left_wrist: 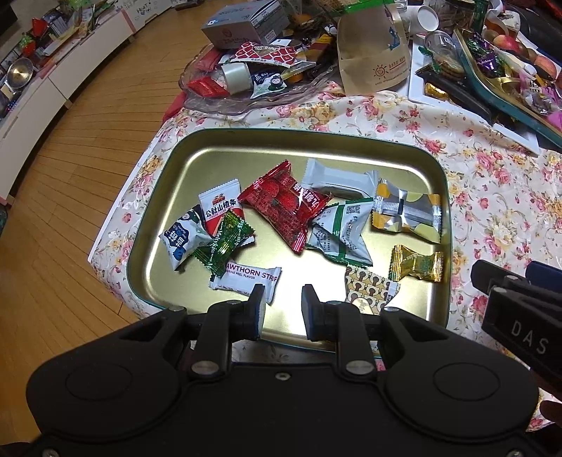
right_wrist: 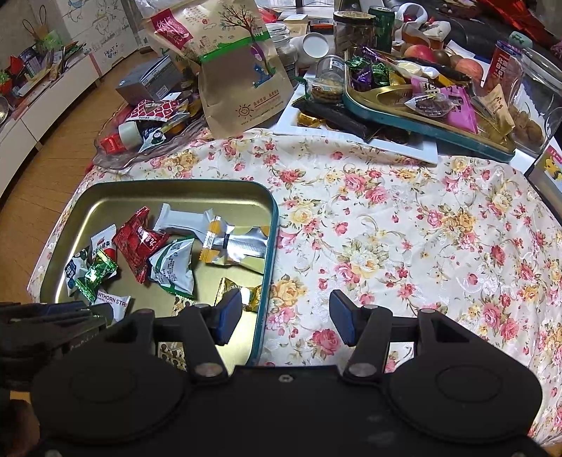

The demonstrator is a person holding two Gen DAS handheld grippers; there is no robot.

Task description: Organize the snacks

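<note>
A gold tin tray (left_wrist: 165, 211) with a teal rim sits on the flowered tablecloth (left_wrist: 491, 197) and holds several wrapped snacks: a red packet (left_wrist: 284, 204), a white hawthorn strip (left_wrist: 246, 277), a green candy (left_wrist: 224, 242) and a gold candy (left_wrist: 418, 263). My left gripper (left_wrist: 281, 309) hovers over the tray's near edge, open, with nothing between its fingers. In the right wrist view the same tray (right_wrist: 268, 246) lies at the left. My right gripper (right_wrist: 286, 316) hangs above the tray's right rim and the cloth, open and empty.
A glass dish (left_wrist: 217, 102) of snacks, a paper bag (left_wrist: 372, 52) and a grey box (left_wrist: 246, 24) stand behind the tray. A second teal tray (right_wrist: 414, 123) full of sweets sits at the back right on a white board. Wooden floor lies to the left.
</note>
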